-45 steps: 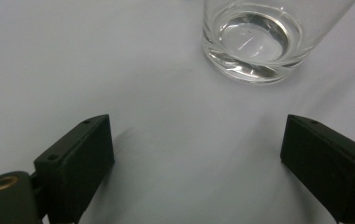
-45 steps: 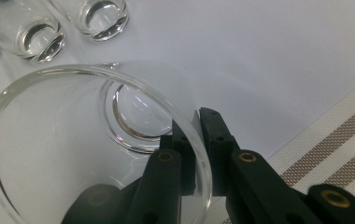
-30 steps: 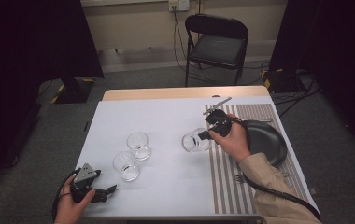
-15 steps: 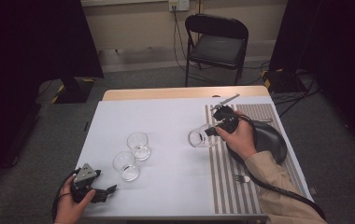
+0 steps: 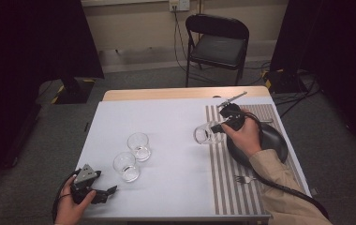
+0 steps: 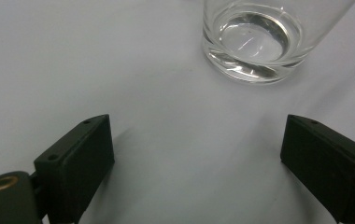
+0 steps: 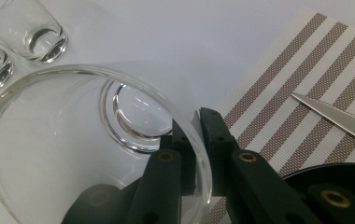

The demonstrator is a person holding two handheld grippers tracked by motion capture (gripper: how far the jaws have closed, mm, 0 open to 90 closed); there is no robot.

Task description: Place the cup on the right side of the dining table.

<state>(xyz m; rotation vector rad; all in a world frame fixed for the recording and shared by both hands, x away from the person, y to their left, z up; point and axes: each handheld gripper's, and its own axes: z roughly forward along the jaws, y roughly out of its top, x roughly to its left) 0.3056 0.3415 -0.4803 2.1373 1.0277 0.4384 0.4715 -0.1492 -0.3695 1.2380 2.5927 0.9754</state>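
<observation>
A clear glass (image 5: 205,133) hangs tilted above the table at the left edge of the striped placemat (image 5: 223,173), my right gripper (image 5: 218,127) shut on its rim. In the right gripper view the glass (image 7: 73,140) shows its mouth, with the rim pinched between the fingers (image 7: 215,135). Two more glasses (image 5: 139,146) (image 5: 125,166) stand on the white table at the front left. My left gripper (image 5: 108,193) rests open near the front left edge. In the left gripper view its jaws stand wide apart, with a glass (image 6: 259,39) just ahead.
A black plate (image 5: 272,140) lies on the placemat under the right hand. A fork (image 5: 244,179) lies near the mat's front, and a knife (image 7: 334,119) on its stripes. A black folding chair (image 5: 217,44) stands beyond the table.
The right gripper has carried the glass up and rightward toward the placemat. The left gripper has stayed where it was.
</observation>
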